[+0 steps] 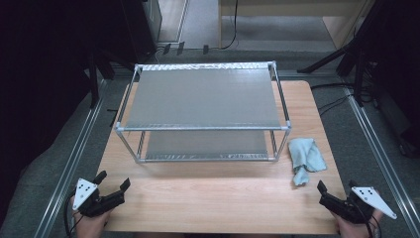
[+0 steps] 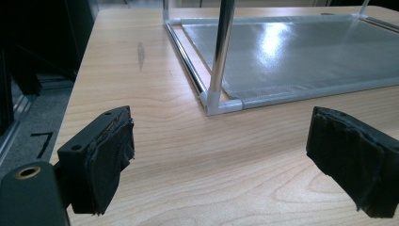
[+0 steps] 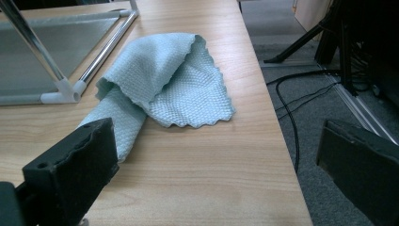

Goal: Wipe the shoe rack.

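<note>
While both claws gape empty, the cloth (image 1: 305,159) lies lengthwise toward the right claw (image 1: 331,194).

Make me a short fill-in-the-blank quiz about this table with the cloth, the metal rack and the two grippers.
1. The light blue cloth lies on the table just in front of the ____ gripper.
2. The metal rack has ____ shelves, one above the other.
3. The jaws of the left gripper stand ____, with nothing between them.
4. The cloth lies ____ the rack, not on a shelf.

Missing words: right; two; open; beside
</note>
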{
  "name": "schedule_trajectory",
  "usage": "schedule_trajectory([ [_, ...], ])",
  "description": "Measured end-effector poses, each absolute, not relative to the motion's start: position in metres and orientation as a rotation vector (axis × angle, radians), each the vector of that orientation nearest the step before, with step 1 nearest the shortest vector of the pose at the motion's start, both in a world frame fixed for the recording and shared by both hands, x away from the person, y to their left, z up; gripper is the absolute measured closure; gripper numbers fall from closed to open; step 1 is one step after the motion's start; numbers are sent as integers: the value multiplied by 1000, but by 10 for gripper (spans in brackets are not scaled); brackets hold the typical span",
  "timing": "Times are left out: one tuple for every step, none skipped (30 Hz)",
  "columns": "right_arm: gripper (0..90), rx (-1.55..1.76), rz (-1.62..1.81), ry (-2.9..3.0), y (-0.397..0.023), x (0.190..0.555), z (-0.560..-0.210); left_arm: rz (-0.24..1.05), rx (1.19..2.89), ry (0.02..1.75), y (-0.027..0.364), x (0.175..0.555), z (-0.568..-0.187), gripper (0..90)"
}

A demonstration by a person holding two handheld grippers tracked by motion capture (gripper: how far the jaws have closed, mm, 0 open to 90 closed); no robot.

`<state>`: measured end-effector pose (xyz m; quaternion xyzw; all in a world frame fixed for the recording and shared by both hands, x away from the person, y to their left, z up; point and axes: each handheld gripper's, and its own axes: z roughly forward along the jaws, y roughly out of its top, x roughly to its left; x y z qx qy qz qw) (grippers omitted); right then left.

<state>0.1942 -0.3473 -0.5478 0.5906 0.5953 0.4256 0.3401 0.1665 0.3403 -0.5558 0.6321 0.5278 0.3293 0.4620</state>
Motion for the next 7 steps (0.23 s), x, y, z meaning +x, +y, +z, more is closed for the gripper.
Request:
schedule_trajectory([
  [0,1535,1105,1550,-347,194,-548,811,1556,1298,340,167,-556,85],
  [0,1538,1104,1548,-347,195,-548,811,1553,1301,339,167,-557,85],
  [0,1538,1103,1547,-347,195,-548,811,1553,1303,340,167,-557,85],
  [0,1543,1104,1545,-348,195,-548,810,1548,1305,340,168,-557,85],
  [0,1548,1105,1541,-348,195,-548,808,1547,1308,340,168,-557,85],
  [0,1552,1103,1540,-348,195,-548,807,1546,1310,340,168,-557,85],
  [0,1552,1101,1541,-348,195,-548,809,1547,1309,340,168,-557,85],
])
